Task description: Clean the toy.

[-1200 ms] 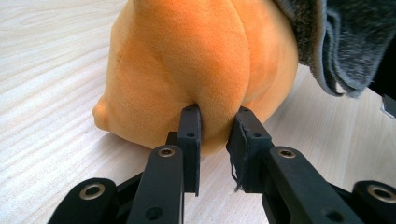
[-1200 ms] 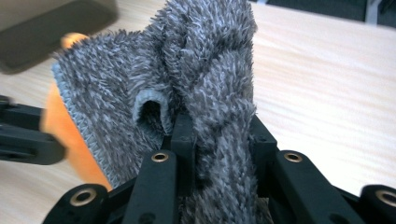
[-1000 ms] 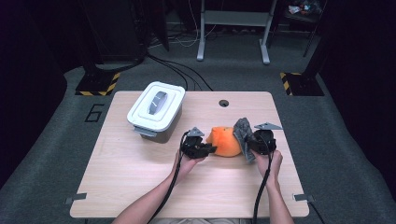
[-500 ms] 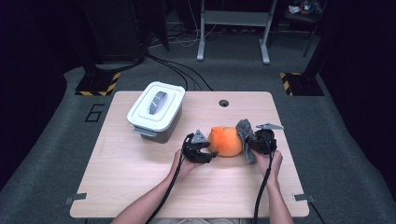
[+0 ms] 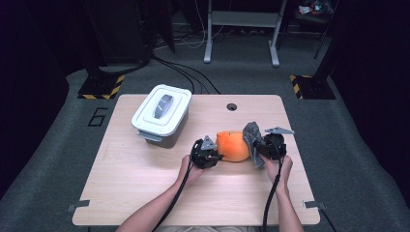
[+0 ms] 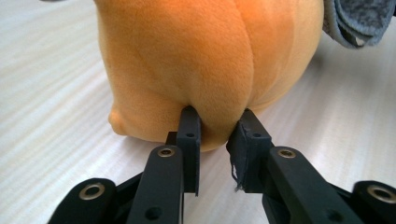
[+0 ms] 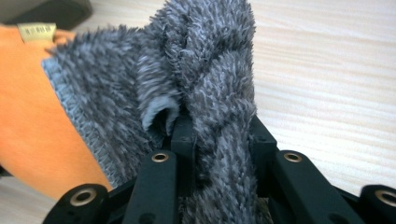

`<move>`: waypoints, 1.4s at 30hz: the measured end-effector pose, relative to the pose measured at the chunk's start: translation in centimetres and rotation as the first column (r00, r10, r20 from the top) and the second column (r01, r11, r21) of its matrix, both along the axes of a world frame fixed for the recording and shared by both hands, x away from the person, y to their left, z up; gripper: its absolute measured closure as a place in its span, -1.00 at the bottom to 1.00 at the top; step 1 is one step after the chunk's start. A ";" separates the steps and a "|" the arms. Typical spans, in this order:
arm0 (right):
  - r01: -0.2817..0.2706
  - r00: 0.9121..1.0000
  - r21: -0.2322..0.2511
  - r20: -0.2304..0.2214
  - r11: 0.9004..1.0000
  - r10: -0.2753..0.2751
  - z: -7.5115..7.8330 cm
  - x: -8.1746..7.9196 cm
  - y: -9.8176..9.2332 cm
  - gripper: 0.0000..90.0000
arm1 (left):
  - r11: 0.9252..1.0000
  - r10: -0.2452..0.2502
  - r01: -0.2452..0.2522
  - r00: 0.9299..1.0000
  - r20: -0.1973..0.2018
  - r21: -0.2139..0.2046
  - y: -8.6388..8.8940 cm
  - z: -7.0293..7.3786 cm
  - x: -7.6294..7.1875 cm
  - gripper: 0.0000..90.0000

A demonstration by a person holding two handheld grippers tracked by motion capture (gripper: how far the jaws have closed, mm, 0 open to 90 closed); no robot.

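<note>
An orange plush toy (image 5: 232, 145) lies on the wooden table (image 5: 145, 193), right of centre. My left gripper (image 5: 218, 155) is at its left side; its jaws have just been closing and now pinch a fold of the orange plush (image 6: 205, 56) between the pads of my left gripper (image 6: 217, 126). A grey fuzzy cloth (image 5: 252, 133) hangs over the toy's right end. My right gripper (image 5: 255, 150) is shut on that grey cloth (image 7: 201, 70), which bunches up between the jaws of my right gripper (image 7: 217, 126).
A white lidded box (image 5: 162, 113) stands at the table's back left, close to the left hand. A small round hole (image 5: 231, 107) sits near the far edge. Bare tabletop lies in front of both hands.
The left gripper's jaws stood apart beside the toy half a second ago and have now shut on its plush. The right gripper has kept its hold on the cloth.
</note>
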State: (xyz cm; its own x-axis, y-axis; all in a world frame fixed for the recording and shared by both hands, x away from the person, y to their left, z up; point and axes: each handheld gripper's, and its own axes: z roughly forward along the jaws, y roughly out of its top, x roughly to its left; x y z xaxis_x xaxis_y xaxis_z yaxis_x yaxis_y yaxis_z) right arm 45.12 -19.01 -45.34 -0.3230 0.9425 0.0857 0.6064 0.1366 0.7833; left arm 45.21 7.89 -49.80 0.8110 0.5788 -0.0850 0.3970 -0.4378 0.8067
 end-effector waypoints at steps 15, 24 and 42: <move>-0.156 0.983 -0.030 0.090 0.987 0.158 4.9 -2.4 4.8 0.56 | 0.994 -0.016 -0.001 0.987 -0.157 -0.107 -0.1 1.5 0.1 0.68; -0.160 0.981 -0.172 0.084 0.972 0.177 3.6 -1.8 7.5 0.56 | 0.992 0.004 -0.026 0.984 -0.180 -0.120 0.2 1.0 0.5 0.68; -0.032 0.999 -0.127 0.035 0.991 0.037 1.6 -1.2 2.2 0.55 | 0.988 0.005 -0.035 0.981 -0.195 -0.147 0.5 0.6 0.7 0.67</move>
